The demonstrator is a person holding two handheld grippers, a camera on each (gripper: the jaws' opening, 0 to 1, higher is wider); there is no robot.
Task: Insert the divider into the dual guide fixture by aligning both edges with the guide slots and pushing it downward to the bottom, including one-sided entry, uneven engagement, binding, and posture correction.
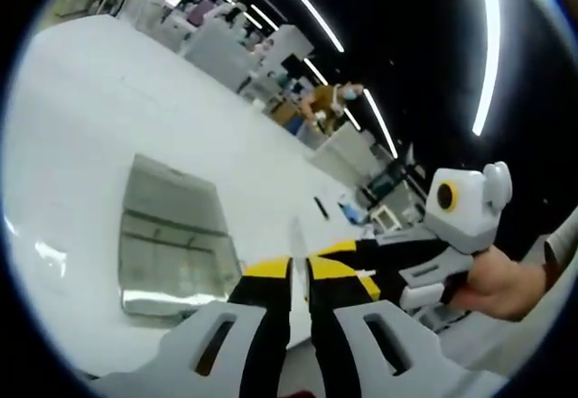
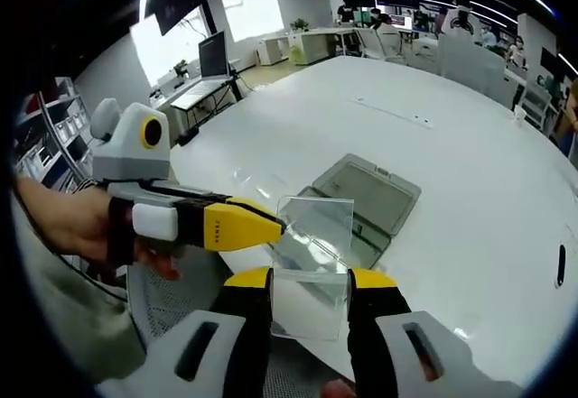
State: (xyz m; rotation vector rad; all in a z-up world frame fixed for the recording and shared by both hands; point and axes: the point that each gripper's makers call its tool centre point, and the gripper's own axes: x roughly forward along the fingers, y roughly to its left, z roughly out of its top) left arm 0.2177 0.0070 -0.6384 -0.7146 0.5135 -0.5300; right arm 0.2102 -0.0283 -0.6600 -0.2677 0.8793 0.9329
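In the left gripper view my left gripper (image 1: pixel 299 276) has its yellow-tipped jaws nearly together, pinching the thin edge of the clear divider (image 1: pixel 296 236); the fixture (image 1: pixel 172 240) lies on the white table (image 1: pixel 72 127) to the left, just beyond the jaws. In the right gripper view my right gripper (image 2: pixel 310 282) clamps the divider (image 2: pixel 312 254) by its near edge, the left gripper (image 2: pixel 271 226) nips its left edge, and the fixture (image 2: pixel 375 190) sits just behind it

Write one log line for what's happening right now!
divider: held above table by both grippers | left gripper: pinching edge | right gripper: clamped | fixture: empty
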